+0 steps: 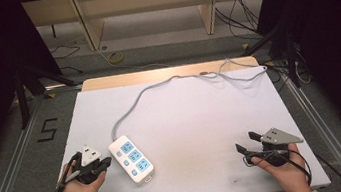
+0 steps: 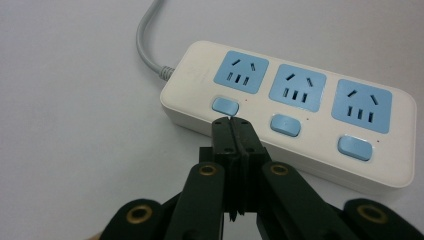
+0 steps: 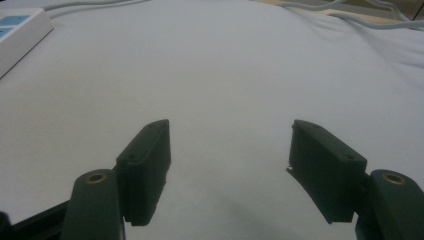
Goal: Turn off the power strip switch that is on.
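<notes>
I see the left gripper (image 1: pixel 98 165) at lower left of the high view, fingers (image 2: pixel 224 134) pressed fully together with nothing between them. In the left gripper view the tips sit right at the near edge of the white power strip (image 2: pixel 295 107), just below the first blue switch (image 2: pixel 225 105) on the left of the row; I can't tell if they touch it. The strip lies flat on the bench (image 1: pixel 201 117), lower left of centre in the high view, three blue sockets up, its grey cable (image 1: pixel 157 86) running to the upper right of the bench. The right gripper (image 1: pixel 247 152) is at lower right, well apart from the strip, fingers (image 3: pixel 145 160) spread wide and holding nothing, bare bench between them. In the right gripper view the strip's corner shows at upper left.
</notes>
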Action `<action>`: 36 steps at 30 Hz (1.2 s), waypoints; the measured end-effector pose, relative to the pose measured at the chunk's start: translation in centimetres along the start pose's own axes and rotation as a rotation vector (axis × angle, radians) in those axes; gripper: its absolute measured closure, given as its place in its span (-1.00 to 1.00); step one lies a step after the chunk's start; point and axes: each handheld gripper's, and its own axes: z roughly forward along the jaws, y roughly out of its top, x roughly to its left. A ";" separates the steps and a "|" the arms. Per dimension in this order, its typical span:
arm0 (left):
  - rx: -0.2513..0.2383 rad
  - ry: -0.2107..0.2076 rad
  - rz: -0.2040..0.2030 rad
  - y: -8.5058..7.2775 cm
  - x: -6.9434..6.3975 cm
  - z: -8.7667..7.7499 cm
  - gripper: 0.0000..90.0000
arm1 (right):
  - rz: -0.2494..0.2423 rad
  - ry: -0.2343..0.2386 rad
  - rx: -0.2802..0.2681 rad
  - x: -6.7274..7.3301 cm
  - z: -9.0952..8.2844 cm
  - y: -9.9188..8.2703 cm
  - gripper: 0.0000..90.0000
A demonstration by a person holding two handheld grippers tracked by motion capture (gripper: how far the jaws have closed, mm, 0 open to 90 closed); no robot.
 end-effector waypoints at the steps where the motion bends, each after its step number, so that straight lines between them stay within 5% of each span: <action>1: 0.000 0.001 0.000 0.1 0.0 0.0 0.99 | -0.001 0.000 0.001 0.0 0.0 0.0 -0.25; 36: 0.023 0.011 -0.008 2.4 0.4 0.7 0.99 | -0.021 0.011 -0.008 0.1 -0.1 0.1 -0.31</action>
